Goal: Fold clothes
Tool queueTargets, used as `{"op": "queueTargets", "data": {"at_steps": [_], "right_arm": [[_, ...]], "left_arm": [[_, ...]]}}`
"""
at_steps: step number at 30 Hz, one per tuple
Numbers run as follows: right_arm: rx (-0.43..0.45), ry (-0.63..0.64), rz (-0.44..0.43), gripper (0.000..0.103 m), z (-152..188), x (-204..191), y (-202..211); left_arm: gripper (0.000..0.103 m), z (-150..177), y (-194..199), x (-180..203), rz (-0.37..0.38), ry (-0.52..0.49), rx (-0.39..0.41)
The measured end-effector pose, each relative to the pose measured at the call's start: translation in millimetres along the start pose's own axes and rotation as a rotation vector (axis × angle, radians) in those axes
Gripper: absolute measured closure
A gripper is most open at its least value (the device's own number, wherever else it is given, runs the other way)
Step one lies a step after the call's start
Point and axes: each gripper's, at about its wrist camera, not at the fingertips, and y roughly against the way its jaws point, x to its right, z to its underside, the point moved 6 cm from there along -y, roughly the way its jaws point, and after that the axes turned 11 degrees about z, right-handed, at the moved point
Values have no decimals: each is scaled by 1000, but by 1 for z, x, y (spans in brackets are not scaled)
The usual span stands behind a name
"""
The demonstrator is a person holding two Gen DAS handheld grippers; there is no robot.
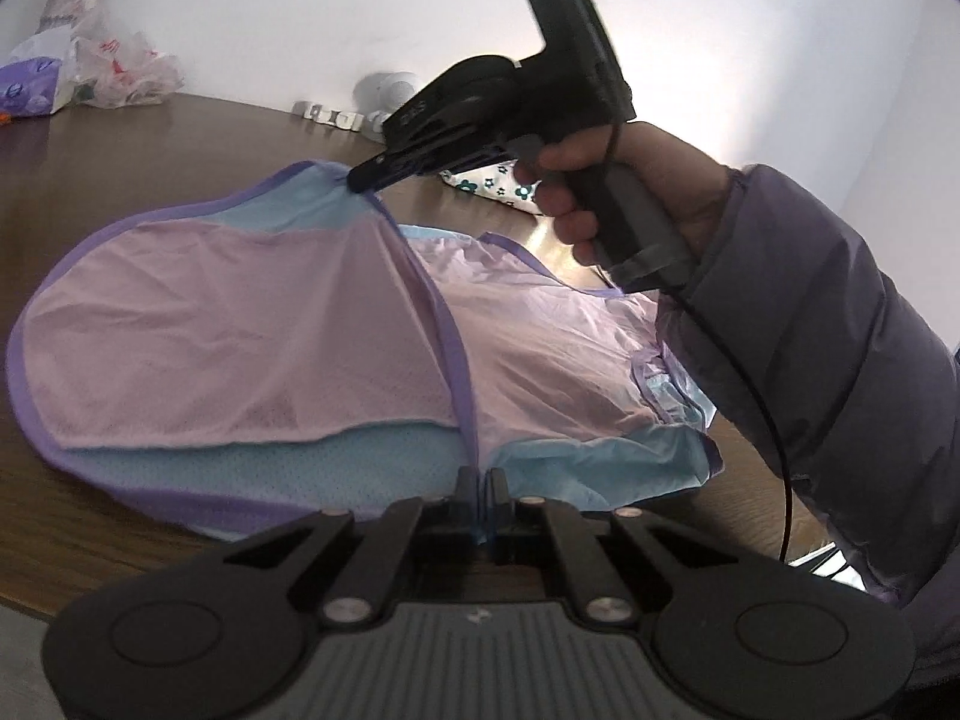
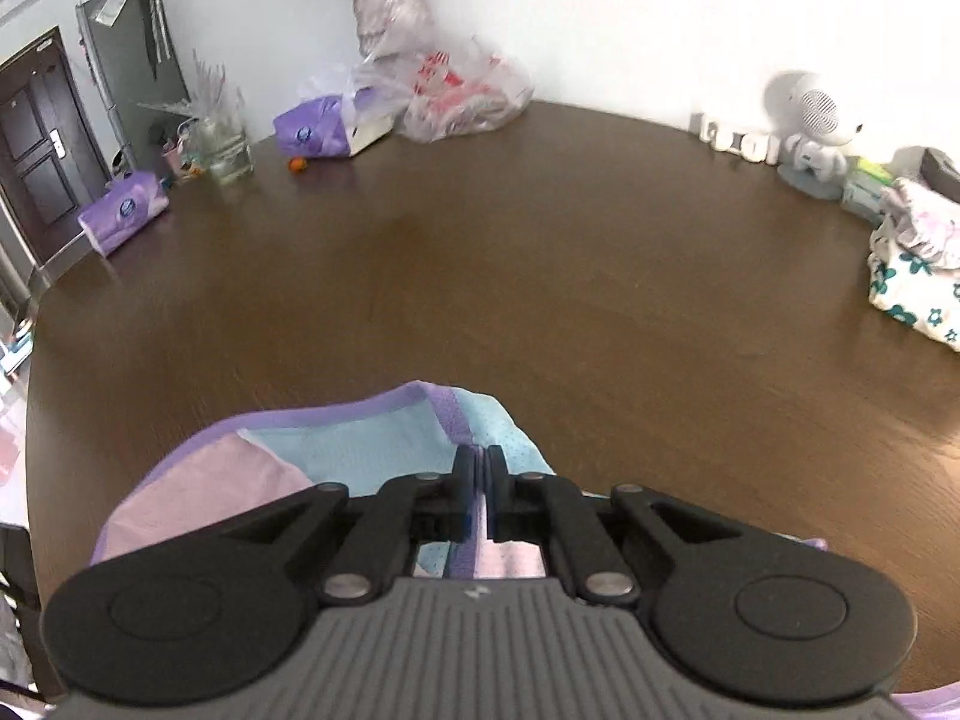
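Garment [image 1: 240, 324]: pale pink panels, light blue perforated mesh, purple edging. Table [image 2: 540, 276]: dark brown wood grain. Grippers: black linkages on grey ribbed bodies. Sleeve [image 1: 840, 348]: greyish purple, quilted. Folded cloth [image 2: 912, 294]: white with teal flowers. Tissue packs [image 2: 123, 211]: purple. Bag [image 2: 462, 96]: clear, apparently red-printed.

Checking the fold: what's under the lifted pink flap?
Light-blue mesh layer of the pink, blue and purple garment on the brown wooden table; anything further beneath stays covered.

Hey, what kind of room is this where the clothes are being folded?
Probably a home dining or living area. A brown wooden table holds tissue packs, a vase of flowers and a small white robot figurine; a fridge and a door stand behind.
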Motion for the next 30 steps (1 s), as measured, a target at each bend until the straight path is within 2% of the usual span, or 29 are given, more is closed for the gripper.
{"op": "queueTargets", "data": {"at_steps": [4, 8, 13, 16, 21, 25, 28, 30], "right_arm": [[-35, -4, 14, 99, -3, 3, -5], [-100, 29, 24, 96, 10, -3, -26], [-74, 58, 40, 94, 20, -9, -15], [-60, 75, 45, 101, 26, -10, -16], [-12, -45, 6, 101, 14, 11, 6], [6, -87, -9, 100, 6, 20, 22], [26, -99, -34, 100, 2, 10, 30], [39, -95, -11, 100, -1, 1, 25]], "left_arm": [[102, 1, 5, 0, 7, 10, -1], [102, 3, 5, 1, 8, 7, -21], [102, 1, 5, 0, 7, 16, -26], [102, -1, 5, 1, 14, 8, -22], [102, -5, 9, 8, 37, -15, -2], [102, -8, 18, 10, 38, -27, 19], [102, -8, 29, 7, 32, -37, 27], [102, -6, 27, -1, 16, -8, 20]]}}
